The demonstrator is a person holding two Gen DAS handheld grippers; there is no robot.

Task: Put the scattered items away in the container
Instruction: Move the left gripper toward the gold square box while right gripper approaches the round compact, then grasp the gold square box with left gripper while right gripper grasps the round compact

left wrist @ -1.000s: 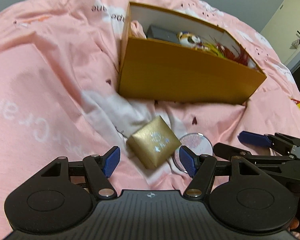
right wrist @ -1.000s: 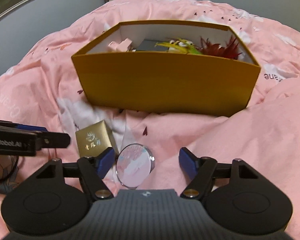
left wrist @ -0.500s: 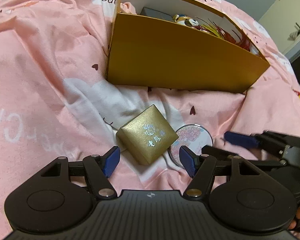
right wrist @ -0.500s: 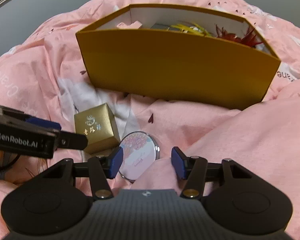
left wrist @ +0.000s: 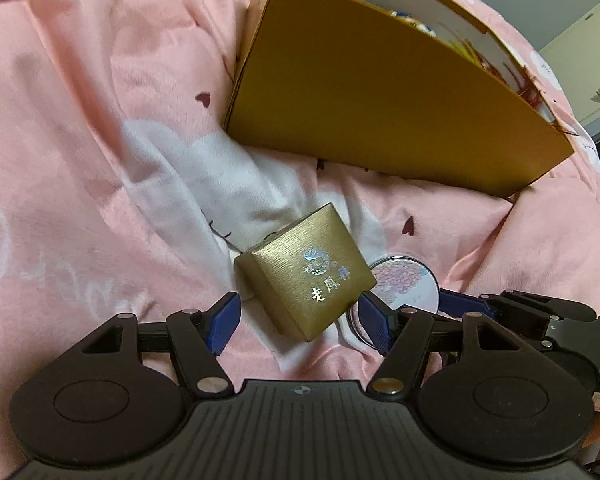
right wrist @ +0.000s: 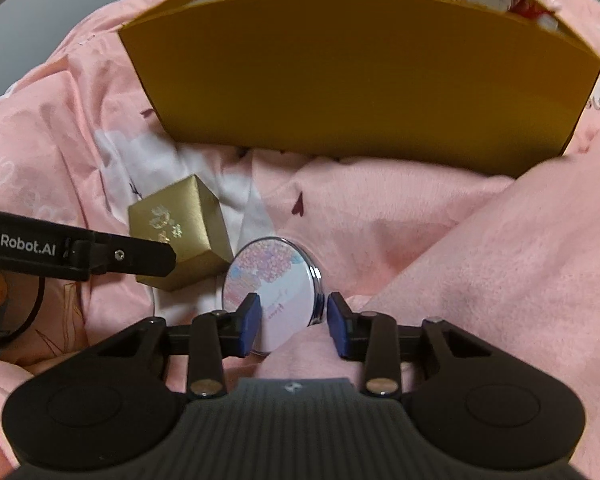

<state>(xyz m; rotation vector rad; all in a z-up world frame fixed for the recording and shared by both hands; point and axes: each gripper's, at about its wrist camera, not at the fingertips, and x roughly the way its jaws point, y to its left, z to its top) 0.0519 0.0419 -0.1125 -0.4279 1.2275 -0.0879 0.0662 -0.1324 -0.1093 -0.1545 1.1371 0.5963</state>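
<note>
A small gold gift box (left wrist: 306,278) with foil lettering lies on the pink quilt; it also shows in the right wrist view (right wrist: 182,230). My left gripper (left wrist: 300,322) is open, its blue pads either side of the box's near corner. A round pink floral compact (right wrist: 274,286) lies beside the box and also shows in the left wrist view (left wrist: 404,286). My right gripper (right wrist: 292,322) has closed in around the compact's near edge, jaws narrow; contact is unclear. The big mustard cardboard box (left wrist: 384,100), the container, stands just behind, also in the right wrist view (right wrist: 360,76).
The pink quilt (left wrist: 80,140) is rumpled, with a raised fold at the right (right wrist: 500,260). The container holds toys and red feathery items (left wrist: 516,76). The left gripper's finger (right wrist: 112,258) reaches in from the left of the right wrist view.
Both grippers have moved down and forward toward the items. The right jaws have narrowed from wide open to close around the compact. The left jaws have stayed open around the gold box.
</note>
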